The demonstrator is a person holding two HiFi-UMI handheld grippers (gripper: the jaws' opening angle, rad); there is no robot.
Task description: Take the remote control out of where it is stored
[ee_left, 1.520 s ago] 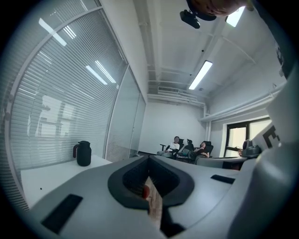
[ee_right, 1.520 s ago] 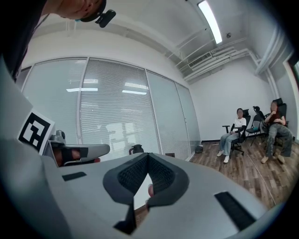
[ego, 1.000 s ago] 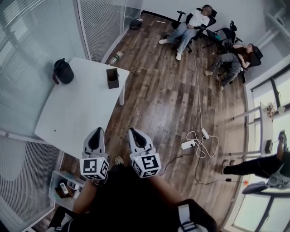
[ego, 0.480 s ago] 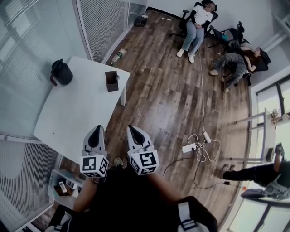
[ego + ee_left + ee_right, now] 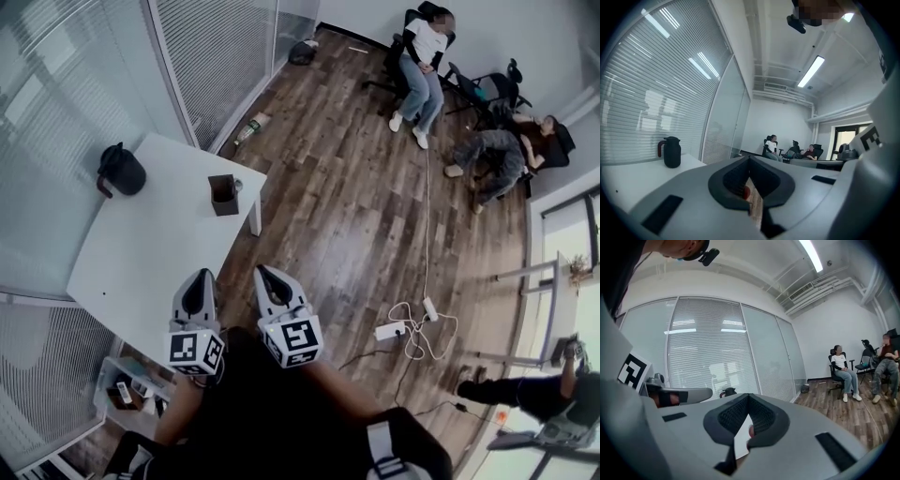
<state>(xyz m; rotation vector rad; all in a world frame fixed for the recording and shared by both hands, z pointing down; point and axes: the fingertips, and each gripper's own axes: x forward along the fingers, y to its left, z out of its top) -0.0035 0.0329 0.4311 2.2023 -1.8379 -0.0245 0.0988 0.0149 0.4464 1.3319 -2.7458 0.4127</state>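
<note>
In the head view a small white remote control [image 5: 121, 392] lies in a low open white shelf unit [image 5: 114, 370] on the floor, below the near edge of the white table [image 5: 150, 248]. My left gripper [image 5: 197, 278] and right gripper [image 5: 262, 273] are held side by side at waist height, above and to the right of that shelf, pointing away from me. Both are shut with nothing between the jaws. The left gripper [image 5: 750, 160] points over the table. The right gripper [image 5: 748, 397] faces the glass wall. Neither gripper view shows the remote.
A black jug [image 5: 120, 171] and a dark brown holder box [image 5: 223, 194] stand on the table. Glass partitions with blinds [image 5: 216, 56] run along the left. A power strip with cables [image 5: 389, 330] lies on the wood floor. People sit on chairs [image 5: 424, 52] at the far wall.
The head view has shifted slightly, so the table and shelf sit a little lower and further left. Both grippers stay shut and side by side, almost where they were.
</note>
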